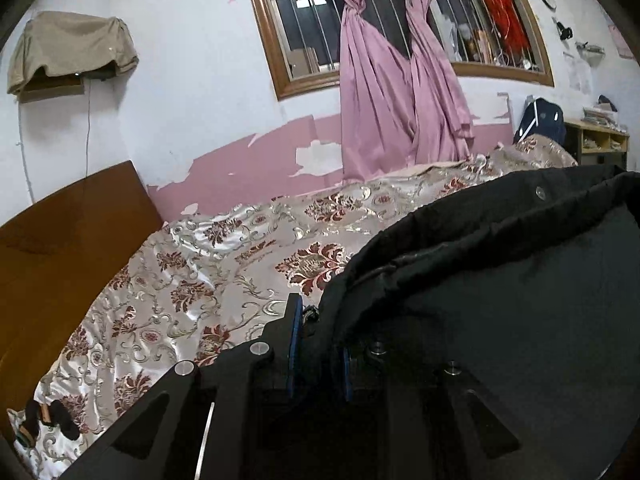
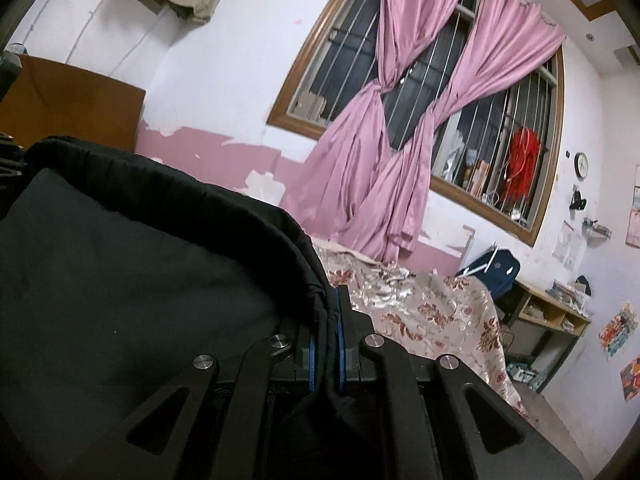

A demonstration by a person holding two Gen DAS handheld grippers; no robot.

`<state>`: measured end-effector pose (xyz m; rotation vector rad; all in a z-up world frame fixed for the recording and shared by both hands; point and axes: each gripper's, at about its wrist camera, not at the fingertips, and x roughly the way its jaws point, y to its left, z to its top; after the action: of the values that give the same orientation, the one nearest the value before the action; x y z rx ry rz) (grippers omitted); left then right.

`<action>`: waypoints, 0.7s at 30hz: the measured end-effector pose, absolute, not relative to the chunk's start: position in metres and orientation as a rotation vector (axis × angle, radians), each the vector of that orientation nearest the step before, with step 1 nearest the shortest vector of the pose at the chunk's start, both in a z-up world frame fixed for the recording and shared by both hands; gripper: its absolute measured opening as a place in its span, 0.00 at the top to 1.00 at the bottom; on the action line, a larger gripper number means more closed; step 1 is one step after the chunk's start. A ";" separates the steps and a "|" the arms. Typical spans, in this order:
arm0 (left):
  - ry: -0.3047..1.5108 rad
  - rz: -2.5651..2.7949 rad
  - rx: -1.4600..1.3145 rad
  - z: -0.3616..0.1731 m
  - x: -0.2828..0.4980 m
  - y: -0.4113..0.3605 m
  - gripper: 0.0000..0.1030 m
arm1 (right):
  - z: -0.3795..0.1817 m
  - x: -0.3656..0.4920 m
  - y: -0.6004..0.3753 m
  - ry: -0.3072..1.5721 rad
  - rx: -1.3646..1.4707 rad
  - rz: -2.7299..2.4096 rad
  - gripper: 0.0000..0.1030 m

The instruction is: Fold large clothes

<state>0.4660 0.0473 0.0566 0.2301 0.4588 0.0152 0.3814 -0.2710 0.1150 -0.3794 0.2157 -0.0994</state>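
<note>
A large black garment (image 1: 500, 280) with a gathered hem and a snap button hangs stretched between both grippers above the bed. My left gripper (image 1: 318, 332) is shut on its edge, the cloth bunched between the blue pads and draping over the right finger. In the right wrist view the same black garment (image 2: 132, 260) fills the left half. My right gripper (image 2: 326, 320) is shut on its rolled hem, which is pinched between the blue pads.
A bed with a floral satin cover (image 1: 192, 276) lies below, with a brown wooden headboard (image 1: 60, 232) at its left. Pink knotted curtains (image 2: 384, 152) hang at a barred window. A wooden shelf unit (image 2: 548, 312) and a dark blue bag (image 2: 496, 272) stand past the bed's far end.
</note>
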 end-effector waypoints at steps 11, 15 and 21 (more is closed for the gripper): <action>0.596 -0.005 0.149 0.013 0.516 0.048 0.84 | 0.067 0.456 -0.272 0.359 -0.360 -0.111 0.93; 0.612 -0.003 0.146 0.011 0.519 0.047 0.84 | 0.060 0.458 -0.273 0.372 -0.353 -0.109 0.92; 0.643 -0.012 0.120 0.011 0.521 0.049 0.81 | 0.057 0.457 -0.275 0.391 -0.345 -0.103 0.66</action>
<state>0.5205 0.0487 0.0106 0.1199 0.6430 -0.0117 0.4567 -0.2755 0.0571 -0.3450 0.3908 -0.1029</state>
